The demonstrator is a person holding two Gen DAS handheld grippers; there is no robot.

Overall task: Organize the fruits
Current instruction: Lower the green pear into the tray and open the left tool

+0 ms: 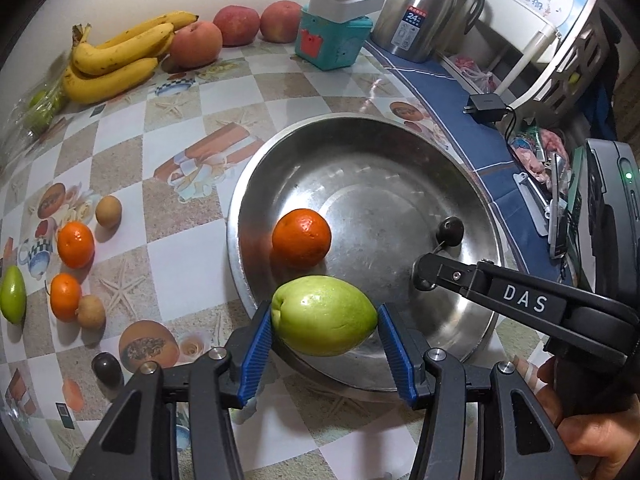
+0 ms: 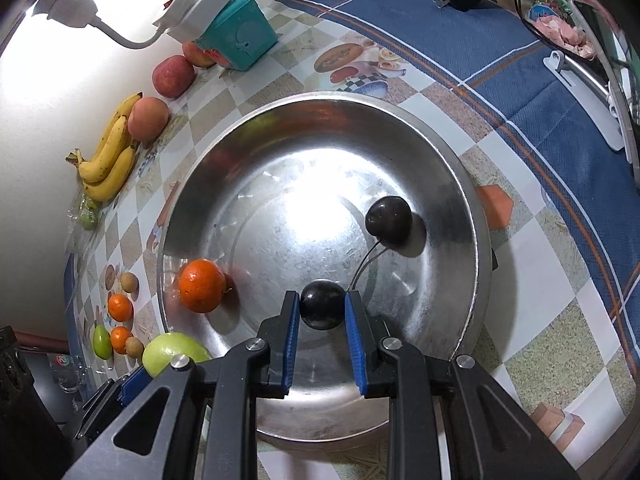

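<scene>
Two fruits, orange (image 2: 201, 286) and cherry (image 2: 389, 221), lie in the basin (image 2: 452, 184); tools clamp guava (image 1: 324, 315), plum (image 2: 322, 309).

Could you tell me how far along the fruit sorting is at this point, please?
Done: an orange and one dark cherry already lie in the steel bowl. In hand: the left gripper holds a green fruit at the bowl's rim, and the right gripper holds a second cherry over the bowl. Left: two small oranges, longans, bananas and apples remain on the table.
</scene>
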